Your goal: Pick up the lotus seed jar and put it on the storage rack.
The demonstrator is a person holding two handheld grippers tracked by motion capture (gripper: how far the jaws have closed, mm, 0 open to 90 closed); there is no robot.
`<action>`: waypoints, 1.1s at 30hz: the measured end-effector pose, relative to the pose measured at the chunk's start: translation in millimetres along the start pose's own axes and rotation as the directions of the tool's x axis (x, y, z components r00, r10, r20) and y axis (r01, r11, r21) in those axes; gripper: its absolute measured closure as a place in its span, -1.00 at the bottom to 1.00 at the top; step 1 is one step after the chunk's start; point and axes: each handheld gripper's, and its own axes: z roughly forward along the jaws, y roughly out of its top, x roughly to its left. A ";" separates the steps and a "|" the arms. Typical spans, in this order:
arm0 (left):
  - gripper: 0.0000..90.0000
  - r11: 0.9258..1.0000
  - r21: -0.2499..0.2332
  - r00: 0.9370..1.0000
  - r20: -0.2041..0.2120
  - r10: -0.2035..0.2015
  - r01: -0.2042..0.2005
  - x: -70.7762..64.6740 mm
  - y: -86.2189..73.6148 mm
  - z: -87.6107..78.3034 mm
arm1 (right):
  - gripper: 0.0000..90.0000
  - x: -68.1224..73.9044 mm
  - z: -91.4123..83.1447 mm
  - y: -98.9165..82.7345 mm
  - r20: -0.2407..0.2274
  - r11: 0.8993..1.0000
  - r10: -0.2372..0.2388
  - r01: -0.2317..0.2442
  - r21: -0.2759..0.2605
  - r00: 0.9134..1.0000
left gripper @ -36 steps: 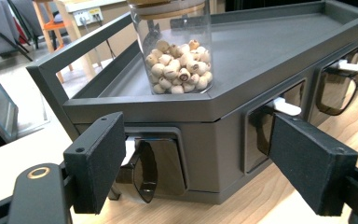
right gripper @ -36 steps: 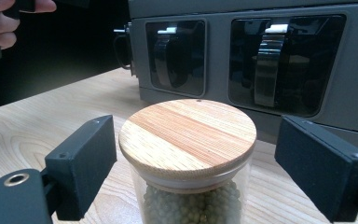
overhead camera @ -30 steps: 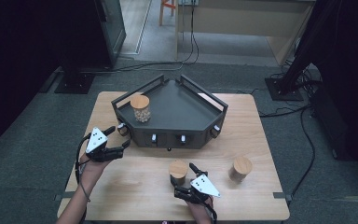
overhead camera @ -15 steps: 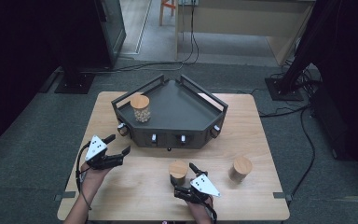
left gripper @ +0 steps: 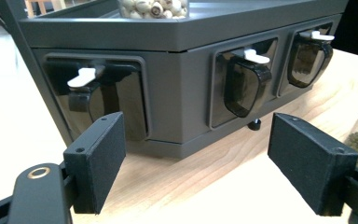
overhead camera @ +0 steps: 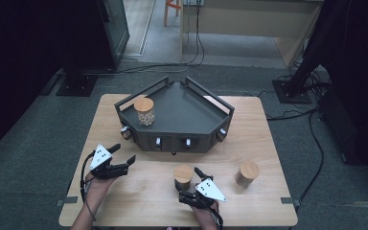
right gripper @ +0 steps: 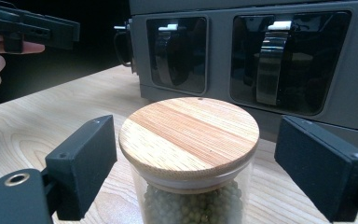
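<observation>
While the right gripper (right gripper: pixel 191 163) straddles the jar (right gripper: pixel 189 158), jaws apart; untouched.

My left gripper (left gripper: pixel 205 172) hung with jaws wide apart over the wooden table (left gripper: pixel 223 186). It faced the dark dispenser (left gripper: pixel 177 65) and its three levers.

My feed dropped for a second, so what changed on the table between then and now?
The left gripper drew back from the tray's left corner toward the person, jaws open and empty. The right gripper stayed open around the near jar, not closed on it. The tray, the jar on it and the right jar did not move.
</observation>
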 end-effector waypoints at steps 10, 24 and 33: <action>-0.59 1.000 -0.006 1.000 0.008 -0.019 0.019 -7.3 -12.2 -2.7 | -0.72 1.8 2.9 3.5 -0.002 1.000 -0.025 0.025 0.019 1.000; -0.59 0.999 0.013 0.998 0.051 -0.038 0.038 -7.1 -21.5 -5.6 | -0.72 4.8 6.7 9.0 0.007 0.998 -0.039 0.038 0.051 0.999; -0.59 0.999 0.034 0.998 0.049 -0.030 0.028 -7.2 -24.2 -6.3 | -0.69 6.7 9.1 12.5 0.008 0.996 -0.054 0.053 0.071 0.999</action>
